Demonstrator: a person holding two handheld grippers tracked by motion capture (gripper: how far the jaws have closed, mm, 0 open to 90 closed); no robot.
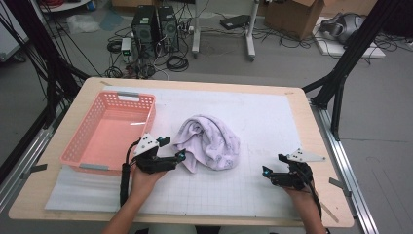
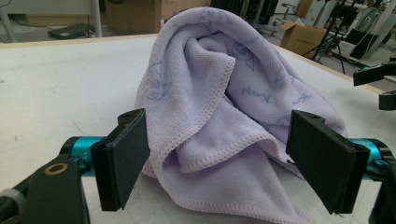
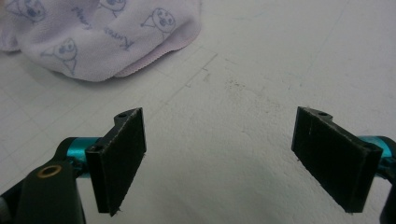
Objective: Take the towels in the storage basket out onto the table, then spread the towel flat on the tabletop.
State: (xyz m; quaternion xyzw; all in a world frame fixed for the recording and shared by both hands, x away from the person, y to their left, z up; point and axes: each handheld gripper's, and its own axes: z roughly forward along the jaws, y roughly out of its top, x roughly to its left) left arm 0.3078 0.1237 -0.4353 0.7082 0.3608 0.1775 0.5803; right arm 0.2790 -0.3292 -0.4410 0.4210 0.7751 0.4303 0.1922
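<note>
A crumpled lilac towel point(image 1: 212, 141) with a printed cartoon pattern lies in the middle of the white gridded mat point(image 1: 272, 117). My left gripper point(image 1: 173, 148) is at the towel's near-left corner. In the left gripper view the towel point(image 2: 233, 93) rises just ahead, and my left gripper point(image 2: 229, 163) stands open, its jaws either side of the hemmed front fold without pressing it. My right gripper point(image 1: 273, 164) rests low over bare mat, to the right of the towel and nearer the front. In the right gripper view my right gripper point(image 3: 233, 158) is open and empty, with the towel point(image 3: 107, 37) at the upper left.
A pink plastic basket point(image 1: 73, 140) stands empty on the left of the table, just beside my left hand. The wooden table edge point(image 1: 319, 146) runs along the right. Computer towers point(image 1: 155, 24), cables and cardboard boxes sit on the floor beyond the table.
</note>
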